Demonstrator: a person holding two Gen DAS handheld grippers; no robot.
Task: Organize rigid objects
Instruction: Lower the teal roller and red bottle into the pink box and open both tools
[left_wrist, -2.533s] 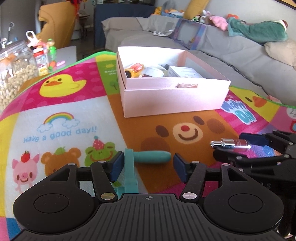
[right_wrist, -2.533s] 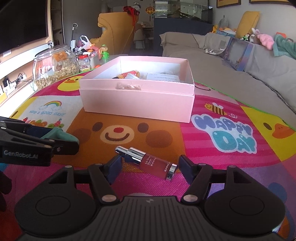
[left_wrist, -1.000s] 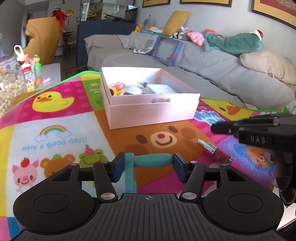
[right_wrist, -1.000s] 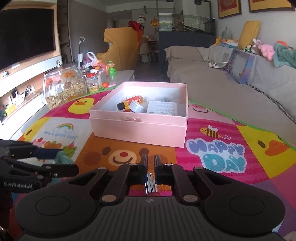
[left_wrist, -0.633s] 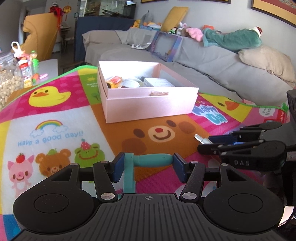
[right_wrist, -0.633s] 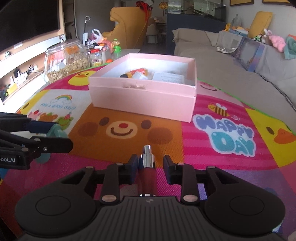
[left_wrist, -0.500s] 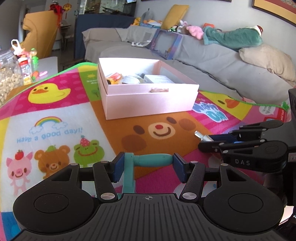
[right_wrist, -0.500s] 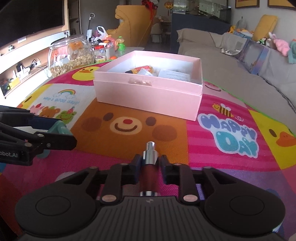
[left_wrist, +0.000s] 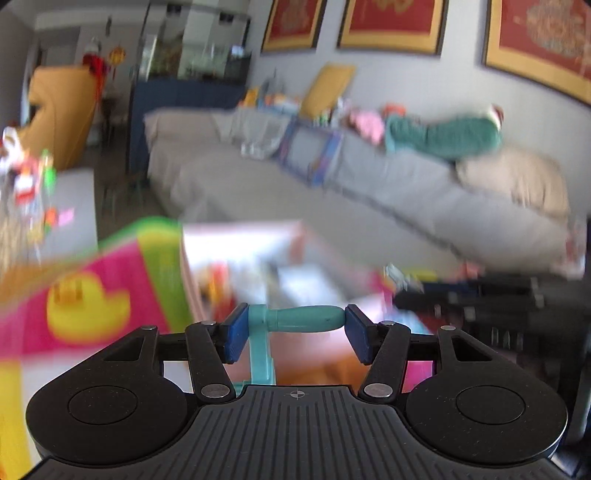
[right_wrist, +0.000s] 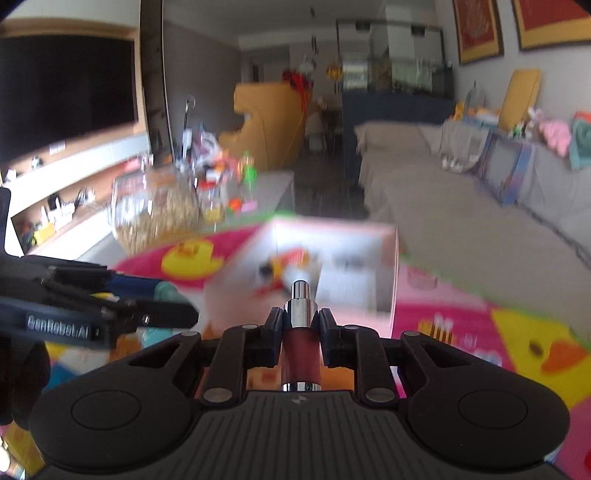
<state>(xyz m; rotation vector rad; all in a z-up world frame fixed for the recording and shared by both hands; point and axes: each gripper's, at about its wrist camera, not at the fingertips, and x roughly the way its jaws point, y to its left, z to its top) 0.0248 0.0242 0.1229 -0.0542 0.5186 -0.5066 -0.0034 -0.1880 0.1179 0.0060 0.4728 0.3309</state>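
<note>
Home living room, long grey fabric sofa (left_wrist: 332, 192) (soft toys along its back), red gold-framed wall pictures (left_wrist: 391, 22), black wall-mounted television (right_wrist: 66, 96), colourful cartoon play mat (right_wrist: 480, 332)

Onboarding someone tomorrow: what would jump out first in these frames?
Each gripper grips something: the left gripper holds a teal tool crosswise, the right gripper pinches a dark red bottle with a silver cap. Ahead of both, blurred, sits an open pink box on a bright cartoon mat.

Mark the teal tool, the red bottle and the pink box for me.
teal tool (left_wrist: 303, 319), left wrist view, on its handle between the pads.
red bottle (right_wrist: 299, 354), right wrist view, on its red body.
pink box (right_wrist: 394, 280), right wrist view, on its right wall.
</note>
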